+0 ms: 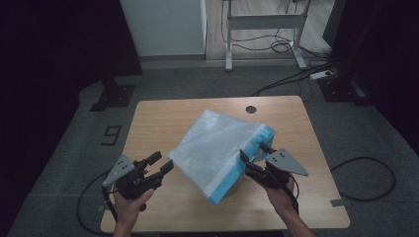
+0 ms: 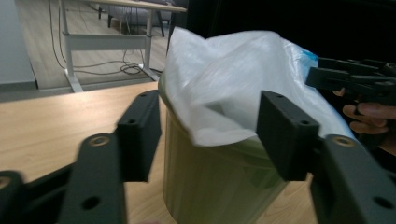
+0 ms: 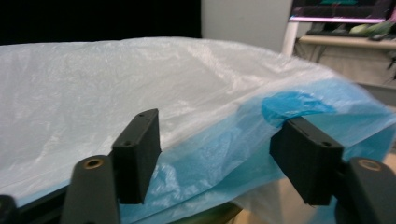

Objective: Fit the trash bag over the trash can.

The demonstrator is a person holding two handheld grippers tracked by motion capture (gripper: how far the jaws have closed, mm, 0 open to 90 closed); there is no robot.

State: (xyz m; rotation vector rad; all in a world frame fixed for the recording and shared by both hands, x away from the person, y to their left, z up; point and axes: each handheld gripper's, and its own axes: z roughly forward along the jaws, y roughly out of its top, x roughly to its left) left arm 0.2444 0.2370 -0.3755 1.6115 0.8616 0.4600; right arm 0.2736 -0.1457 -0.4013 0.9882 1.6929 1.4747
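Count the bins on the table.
1. A green bin stands at the table's near middle, between the two grippers, mostly covered by a white and blue bag draped over its top. Nothing else could hide another.

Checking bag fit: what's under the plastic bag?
A pale green bin stands under the plastic bag, which drapes over its rim. The bin's inside and far side are covered by the bag.

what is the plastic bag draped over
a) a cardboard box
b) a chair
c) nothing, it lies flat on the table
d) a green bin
d: in the left gripper view the white bag hangs over the rim of a pale green bin standing on the table.
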